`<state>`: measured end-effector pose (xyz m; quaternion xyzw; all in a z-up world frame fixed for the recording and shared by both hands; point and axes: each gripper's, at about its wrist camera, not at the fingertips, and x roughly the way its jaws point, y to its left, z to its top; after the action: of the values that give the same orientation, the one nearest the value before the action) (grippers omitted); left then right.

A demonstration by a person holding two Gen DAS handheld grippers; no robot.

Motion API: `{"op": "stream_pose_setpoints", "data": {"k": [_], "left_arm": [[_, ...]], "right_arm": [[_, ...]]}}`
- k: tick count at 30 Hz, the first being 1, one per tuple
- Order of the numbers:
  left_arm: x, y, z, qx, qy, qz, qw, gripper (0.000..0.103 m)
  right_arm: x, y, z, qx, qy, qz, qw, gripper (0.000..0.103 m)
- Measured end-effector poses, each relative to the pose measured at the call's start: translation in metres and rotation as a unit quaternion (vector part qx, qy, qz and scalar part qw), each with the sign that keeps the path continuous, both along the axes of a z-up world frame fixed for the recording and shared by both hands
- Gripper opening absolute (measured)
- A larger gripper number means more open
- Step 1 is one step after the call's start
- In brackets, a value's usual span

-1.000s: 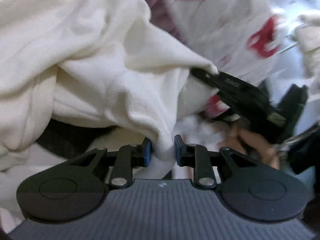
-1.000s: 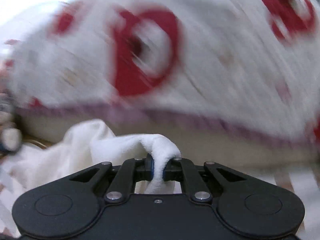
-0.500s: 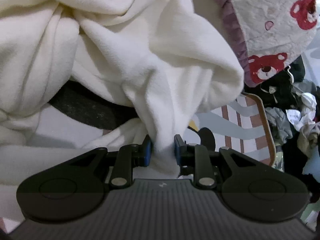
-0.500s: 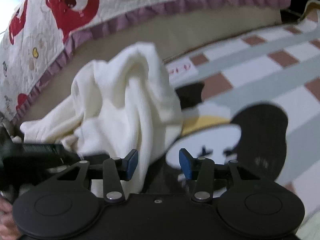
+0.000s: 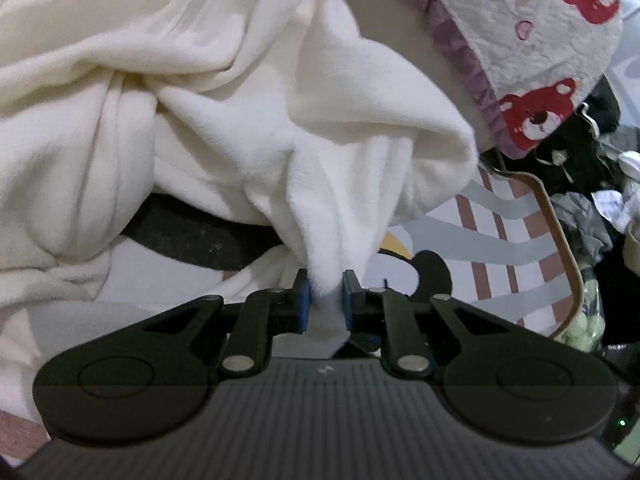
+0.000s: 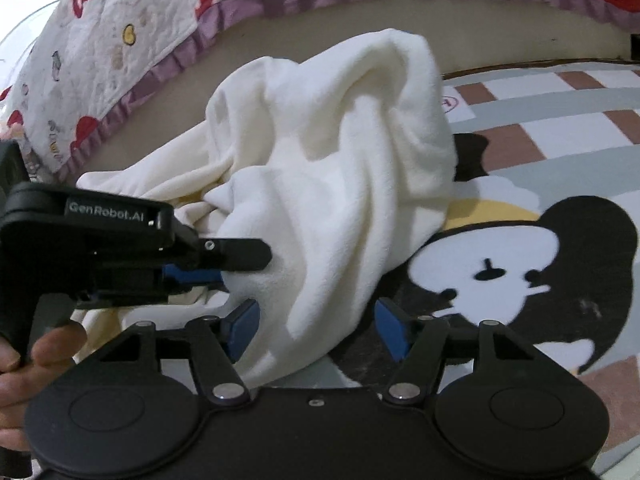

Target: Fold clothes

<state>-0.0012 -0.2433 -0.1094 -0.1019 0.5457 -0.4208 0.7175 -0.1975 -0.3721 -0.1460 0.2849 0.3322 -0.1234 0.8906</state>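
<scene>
Cream garment [image 6: 332, 168] bunched, no clear axis, on rug [image 6: 560, 152].

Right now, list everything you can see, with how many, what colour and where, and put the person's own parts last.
garment: one, cream fleece, bunched on the rug against the bed side, one fold pinched.
quilt: one, white with red bears and a purple frill, hanging over the bed edge above the garment.
rug: one, grey, white and brown checks with a black-and-white cartoon face, under the garment.
clothes pile: one heap, dark and grey, beyond the rug's edge at the right of the left wrist view.
left gripper: one, black with blue pads, closing on a garment fold.
right gripper: one, black with blue pads, jaws opening, garment hanging between the pads, not pressed.
hand: one, gripping the left gripper's handle.
</scene>
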Motion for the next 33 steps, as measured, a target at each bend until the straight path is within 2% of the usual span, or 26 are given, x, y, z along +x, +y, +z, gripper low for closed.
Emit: {"op": "stream_pose_setpoints", "data": {"k": [4, 7, 12, 15, 18, 22, 25, 28, 30, 33], "left_arm": [[0.001, 0.009, 0.016, -0.01, -0.014, -0.001, 0.9999, 0.014], [0.002, 0.018, 0.031, 0.001, -0.042, 0.005, 0.9991, 0.014], [0.008, 0.049, 0.057, 0.051, -0.117, 0.056, 0.9902, 0.015], [0.023, 0.078, 0.06, 0.08, -0.12, 0.101, 0.9844, 0.017], [0.038, 0.106, 0.058, 0.112, -0.129, 0.147, 0.9743, 0.018], [0.047, 0.12, 0.049, 0.155, -0.135, 0.151, 0.9669, 0.037], [0.051, 0.119, 0.042, 0.158, -0.127, 0.149, 0.9678, 0.042], [0.054, 0.116, 0.038, 0.16, -0.121, 0.146, 0.9688, 0.045], [0.054, 0.114, 0.037, 0.165, -0.125, 0.145, 0.9677, 0.049], [0.054, 0.111, 0.033, 0.168, -0.119, 0.146, 0.9677, 0.051]], "right_arm": [[0.0, -0.003, 0.004, 0.006, -0.009, 0.01, 1.0, 0.07], [0.001, -0.006, 0.006, 0.009, -0.01, 0.015, 1.0, 0.071], [0.006, -0.009, 0.01, 0.011, -0.005, 0.02, 1.0, 0.071], [0.012, -0.009, 0.015, 0.009, -0.004, 0.032, 0.999, 0.071], [0.02, -0.008, 0.019, 0.001, 0.0, 0.043, 0.999, 0.071], [0.029, -0.006, 0.017, 0.028, 0.0, 0.041, 0.999, 0.071], [0.036, 0.002, 0.012, 0.057, 0.011, 0.048, 0.997, 0.071], [0.043, 0.019, 0.009, 0.07, 0.019, 0.076, 0.994, 0.073], [0.048, 0.032, 0.009, 0.047, 0.031, 0.091, 0.994, 0.08], [0.057, 0.045, 0.004, -0.03, 0.062, 0.087, 0.994, 0.08]]}}
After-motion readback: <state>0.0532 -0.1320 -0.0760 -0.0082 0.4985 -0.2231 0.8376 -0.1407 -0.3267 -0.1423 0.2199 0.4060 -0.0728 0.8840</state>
